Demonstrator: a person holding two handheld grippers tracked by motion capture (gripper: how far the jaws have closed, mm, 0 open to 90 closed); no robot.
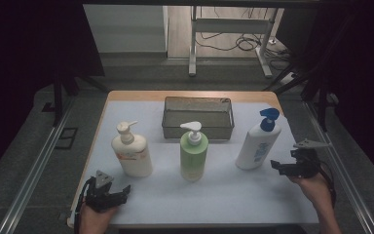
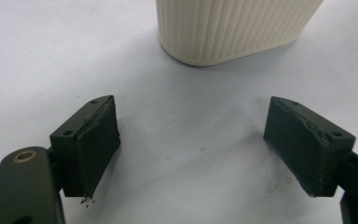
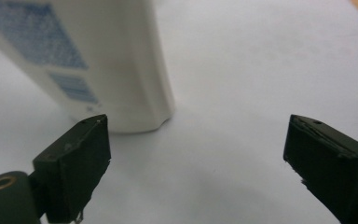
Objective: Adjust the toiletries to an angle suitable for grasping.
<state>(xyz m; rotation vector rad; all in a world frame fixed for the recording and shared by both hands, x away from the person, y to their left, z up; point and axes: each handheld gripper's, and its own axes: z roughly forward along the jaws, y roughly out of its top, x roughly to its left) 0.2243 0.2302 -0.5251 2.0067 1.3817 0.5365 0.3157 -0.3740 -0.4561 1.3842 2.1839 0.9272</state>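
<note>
Bottles and grippers at rest on a white mat

Table: wooden-edged table [image 1: 185, 94] covered with a white mat [image 1: 224, 195], seen from the high view.

Item 1. Cream-white ribbed plastic pump bottle [image 1: 131, 152], upright at the left of the mat. Its ribbed base [image 2: 235, 28] appears in the left gripper view, ahead of the jaws and apart from them.

Item 2. Pale green plastic pump bottle with a white pump head [image 1: 194, 152], upright at the middle of the mat, just in front of the basket.

Item 3. White plastic pump bottle with a blue pump head and blue printed label [image 1: 258, 143], upright at the right of the mat. The right gripper view shows its lower body and label [image 3: 98, 60] close ahead, just beyond the left-hand jaw and to the left of the gap.

Item 4. Grey wire-mesh rectangular basket [image 1: 198, 117], at the far middle of the mat, behind the green bottle.

Item 5. Left gripper [image 1: 121, 191], black, held in the person's left hand [image 1: 95, 219] at the near left corner of the mat, near the cream bottle. Jaws spread wide, nothing between them; bare mat in the gap.

Item 6. Right gripper [image 1: 278, 167], black with a grey three-cornered plate on top, held in the person's right hand [image 1: 316, 187] at the right edge of the mat, just beside the blue-topped bottle. Jaws spread wide, released, grasping nothing.
</note>
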